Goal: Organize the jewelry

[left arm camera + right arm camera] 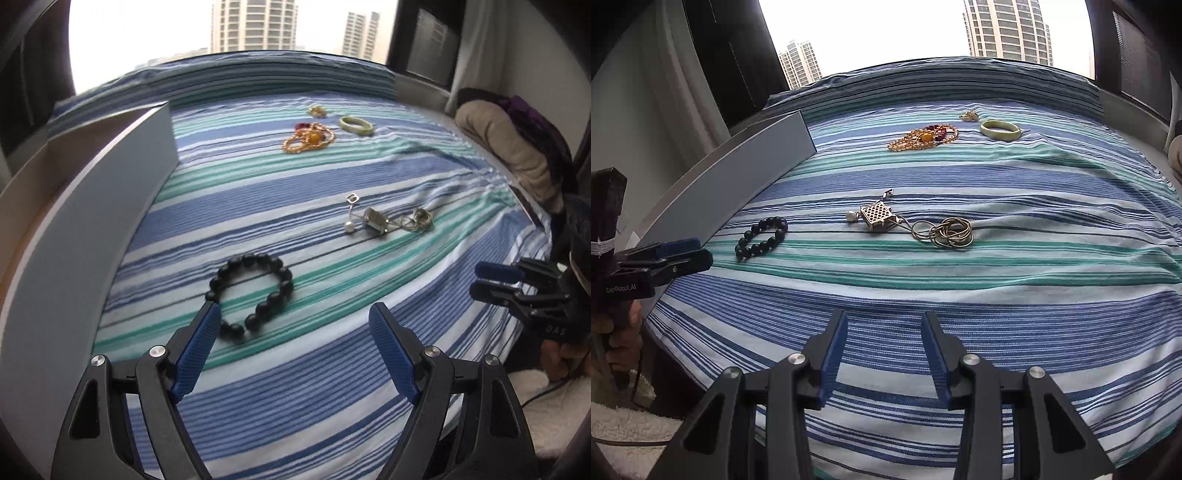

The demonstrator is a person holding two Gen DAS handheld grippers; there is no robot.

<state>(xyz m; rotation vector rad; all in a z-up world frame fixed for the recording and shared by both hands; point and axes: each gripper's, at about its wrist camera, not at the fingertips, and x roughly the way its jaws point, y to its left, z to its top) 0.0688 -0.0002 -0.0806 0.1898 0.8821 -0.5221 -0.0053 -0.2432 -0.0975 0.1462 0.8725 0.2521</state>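
A black bead bracelet (284, 275) (761, 236) lies on the striped bedsheet (314, 387). My left gripper (294, 310) (703, 251) is open just over it, and its left fingertip covers the bracelet's near end. The pads press on nothing. Farther back lie a gold lattice pendant with a pearl (375, 221) (877, 216), linked gold rings (421, 219) (951, 230), an amber bead necklace (310, 138) (923, 138), a pale green bangle (356, 125) (1000, 130) and a small gold piece (317, 110) (969, 116). My right gripper (884, 315) (476, 278) hangs partly open over the near sheet with nothing between its fingers.
A long grey box wall (92, 221) (738, 184) runs along the bed's left side. Folded beige and purple bedding (498, 136) sits at the far right. A white fluffy rug (628, 424) lies on the floor below the near bed edge. A window is behind the bed.
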